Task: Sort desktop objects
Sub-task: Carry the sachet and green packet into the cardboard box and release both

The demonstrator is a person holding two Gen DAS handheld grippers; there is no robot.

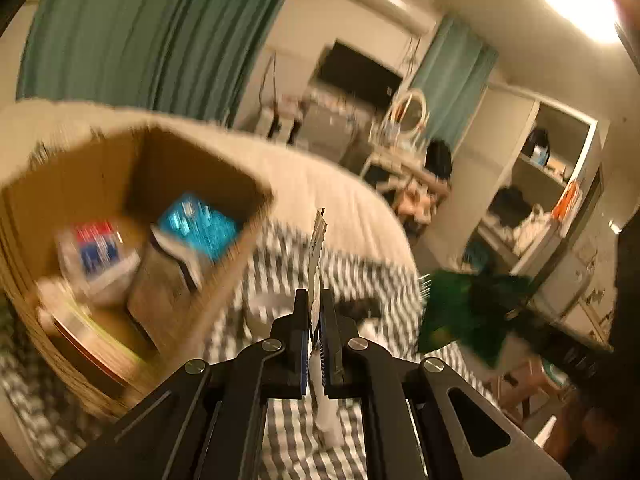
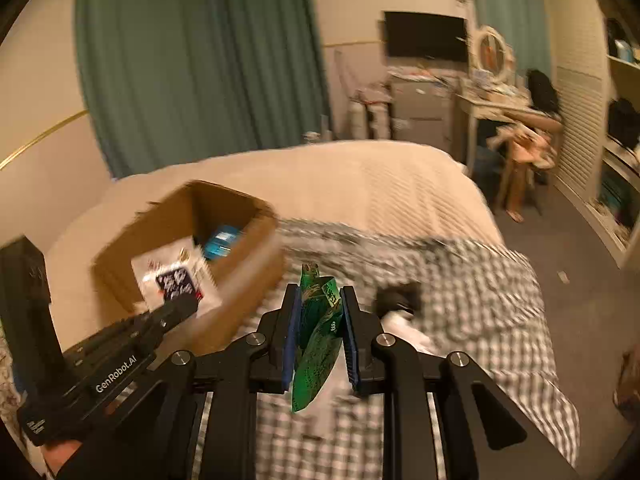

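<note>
Gripping a white packet (image 1: 317,256) in my left claw (image 1: 316,320), I clamp a green packet (image 2: 320,332) in my right claw (image 2: 320,320) near the cardboard box (image 2: 240,280).

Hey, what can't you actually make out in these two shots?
- Cardboard box contents, left wrist view: motion blur; a blue pack shows, its print unreadable.
- White packet in the left gripper: edge-on in its own view, blurred in the right.
- Green packet in the right gripper: lettering too small.
- Dark object on the checked cloth: blurred.
</note>
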